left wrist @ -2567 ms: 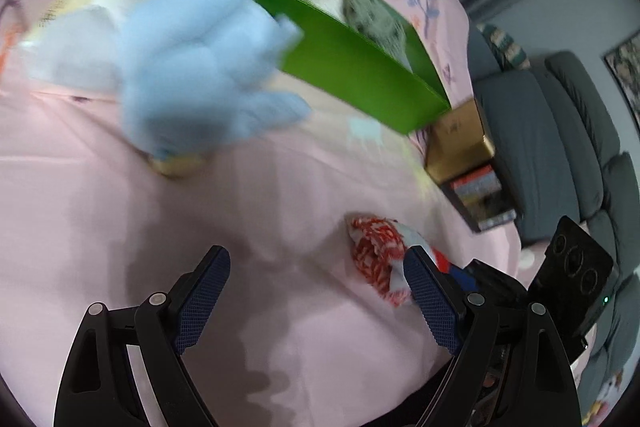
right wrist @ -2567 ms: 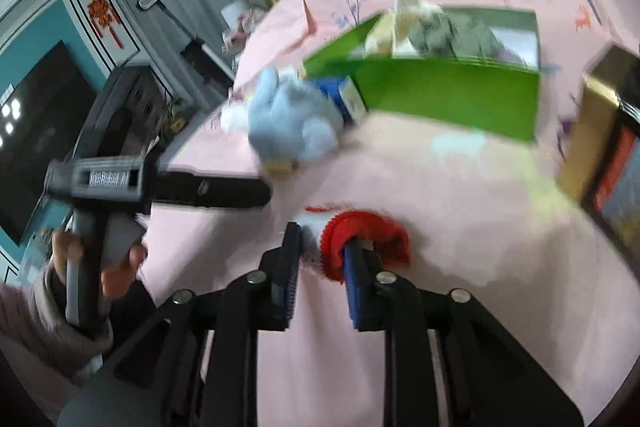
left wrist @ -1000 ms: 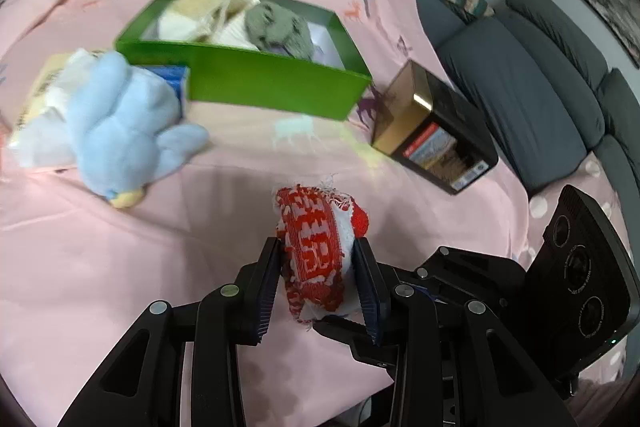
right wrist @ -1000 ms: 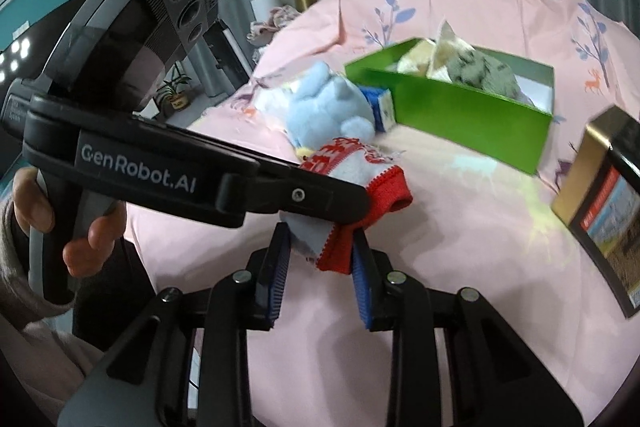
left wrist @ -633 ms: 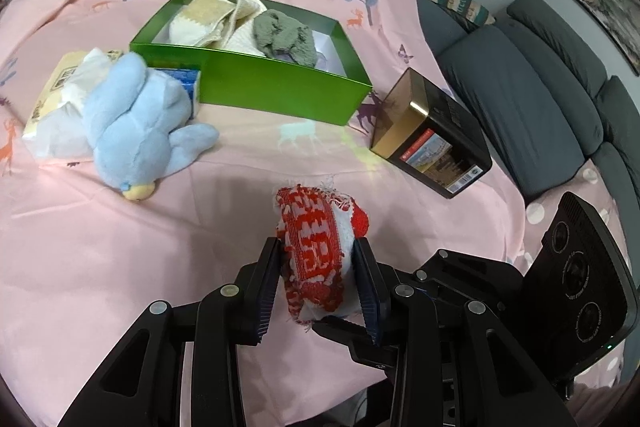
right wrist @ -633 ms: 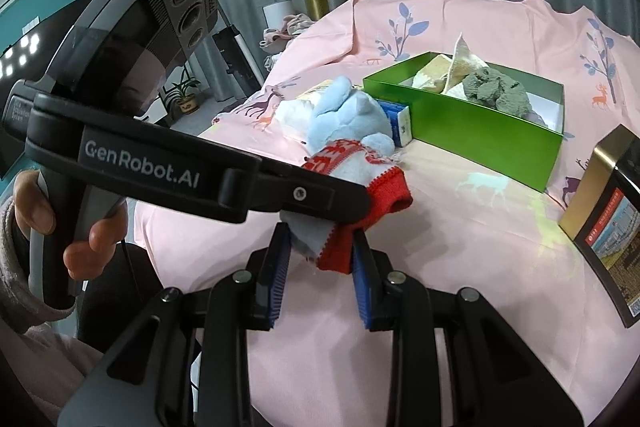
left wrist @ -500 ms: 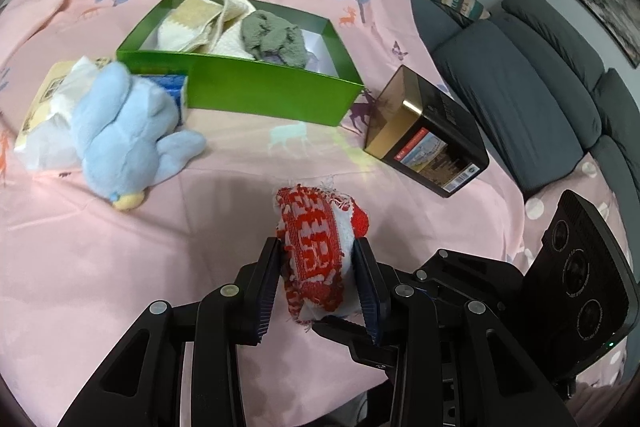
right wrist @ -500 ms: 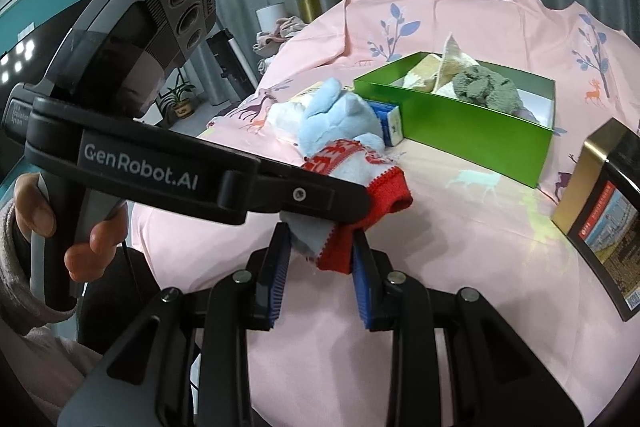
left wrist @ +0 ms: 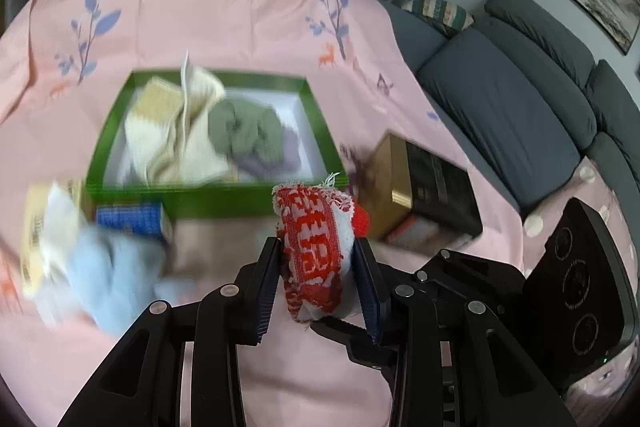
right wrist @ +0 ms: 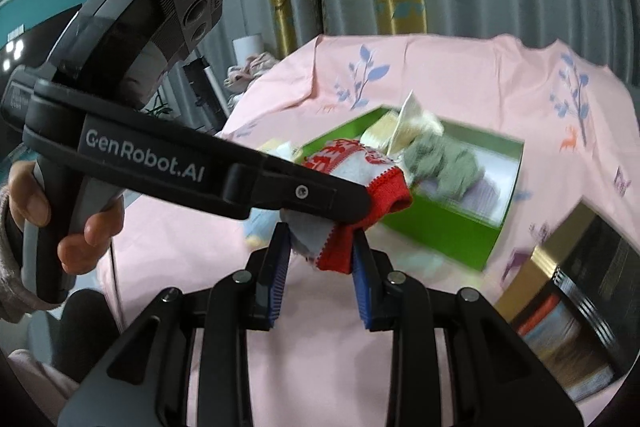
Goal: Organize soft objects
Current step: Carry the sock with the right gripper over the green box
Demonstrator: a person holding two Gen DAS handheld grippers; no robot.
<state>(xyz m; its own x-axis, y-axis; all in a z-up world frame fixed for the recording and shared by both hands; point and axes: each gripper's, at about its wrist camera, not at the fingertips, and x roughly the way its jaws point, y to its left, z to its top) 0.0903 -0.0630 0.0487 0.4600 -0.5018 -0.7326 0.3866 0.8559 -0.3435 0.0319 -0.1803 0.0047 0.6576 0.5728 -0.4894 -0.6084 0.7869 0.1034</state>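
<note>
A red-and-white knitted sock (left wrist: 316, 247) hangs above the pink cloth, held from both sides. My left gripper (left wrist: 318, 259) is shut on its patterned body. My right gripper (right wrist: 318, 247) is shut on its red cuff (right wrist: 376, 211), and the left tool's black arm (right wrist: 200, 171) crosses in front of it. Just beyond the sock lies the green box (left wrist: 316, 119) with cream, olive and lilac soft pieces inside. A light blue plush toy (left wrist: 108, 267) lies blurred at the lower left of the left wrist view.
A gold and black tin (left wrist: 424, 195) lies to the right of the green box. A blue carton (left wrist: 128, 219) and a white packet (left wrist: 44, 227) lie by the plush. A grey sofa (left wrist: 520, 99) stands beyond the table's right side. A person's hand (right wrist: 60, 223) grips the left tool.
Both grippers have risen and moved toward the green box with the sock still held between them. The box now looks closer and is seen more from above.
</note>
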